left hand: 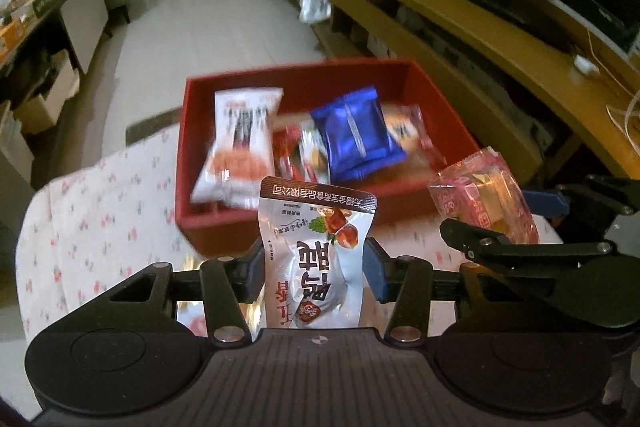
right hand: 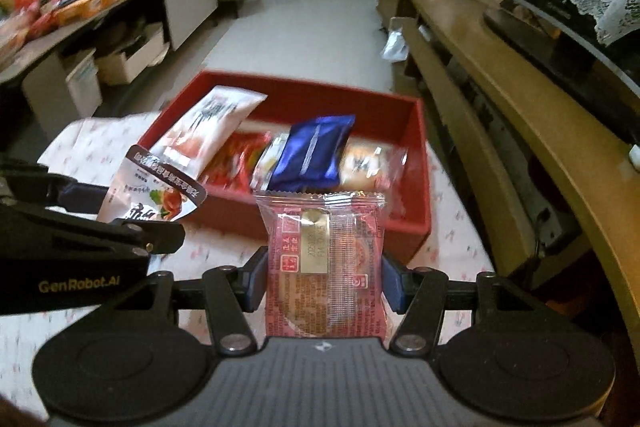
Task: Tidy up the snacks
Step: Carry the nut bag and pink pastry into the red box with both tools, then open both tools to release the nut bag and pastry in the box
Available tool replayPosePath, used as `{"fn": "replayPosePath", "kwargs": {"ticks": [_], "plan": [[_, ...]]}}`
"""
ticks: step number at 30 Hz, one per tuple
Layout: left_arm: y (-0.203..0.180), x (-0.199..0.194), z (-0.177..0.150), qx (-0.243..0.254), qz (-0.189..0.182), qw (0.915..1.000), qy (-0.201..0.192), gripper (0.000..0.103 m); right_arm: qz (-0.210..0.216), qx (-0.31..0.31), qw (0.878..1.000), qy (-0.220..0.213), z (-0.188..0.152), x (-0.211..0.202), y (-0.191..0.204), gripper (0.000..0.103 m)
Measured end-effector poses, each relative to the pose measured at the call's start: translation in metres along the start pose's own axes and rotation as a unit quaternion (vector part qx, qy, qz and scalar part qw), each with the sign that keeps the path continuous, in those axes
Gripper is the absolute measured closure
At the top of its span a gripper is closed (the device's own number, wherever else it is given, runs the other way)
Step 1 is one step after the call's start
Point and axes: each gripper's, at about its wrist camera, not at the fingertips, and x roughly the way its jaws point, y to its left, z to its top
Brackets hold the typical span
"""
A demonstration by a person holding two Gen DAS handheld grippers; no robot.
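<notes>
1. Your left claw (left hand: 314, 277) was clamped on a white snack pouch (left hand: 316, 259) printed with brown Chinese characters and a picture of red dates; the pouch stood upright between the blue pads.
2. Your right claw (right hand: 324, 285) was clamped on a pink see-through pastry packet (right hand: 325, 267) with a gold label and small red print too fine to read.
3. "GenRobot.AI" read in gold on the black body of the left claw, seen in the right wrist view.
4. Both claws pointed steeply down, side by side, just short of the red tray (right hand: 416, 227) on the floral-cloth counter (left hand: 100, 207).
5. In the tray lay a blue foil packet (left hand: 356, 135), a white-and-orange packet (left hand: 240, 143) and red wrappers (right hand: 236, 163); their writing was blurred.
</notes>
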Motion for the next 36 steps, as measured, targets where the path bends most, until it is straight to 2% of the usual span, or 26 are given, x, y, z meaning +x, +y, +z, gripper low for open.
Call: {"fn": "replayPosePath", "kwargs": {"ticks": [6, 14, 24, 36], "plan": [[0.003, 0.019, 0.037, -0.006, 0.007, 0.9998, -0.018, 0.047, -0.005, 0.025, 1.0, -0.009, 0.032, 0.023, -0.015, 0.038], [0.011, 0.051, 0.064, -0.016, 0.019, 0.9995, -0.018, 0.047, -0.015, 0.036, 0.999, -0.003, 0.058, 0.062, -0.022, 0.038], [0.014, 0.087, 0.069, -0.025, 0.029, 0.9993, 0.003, 0.047, -0.025, 0.031, 0.999, 0.015, 0.061, 0.101, -0.026, 0.038], [0.012, 0.088, 0.068, -0.021, 0.036, 0.9991, 0.004, 0.041, -0.024, 0.038, 0.999, 0.02, 0.06, 0.109, -0.03, 0.037]]}}
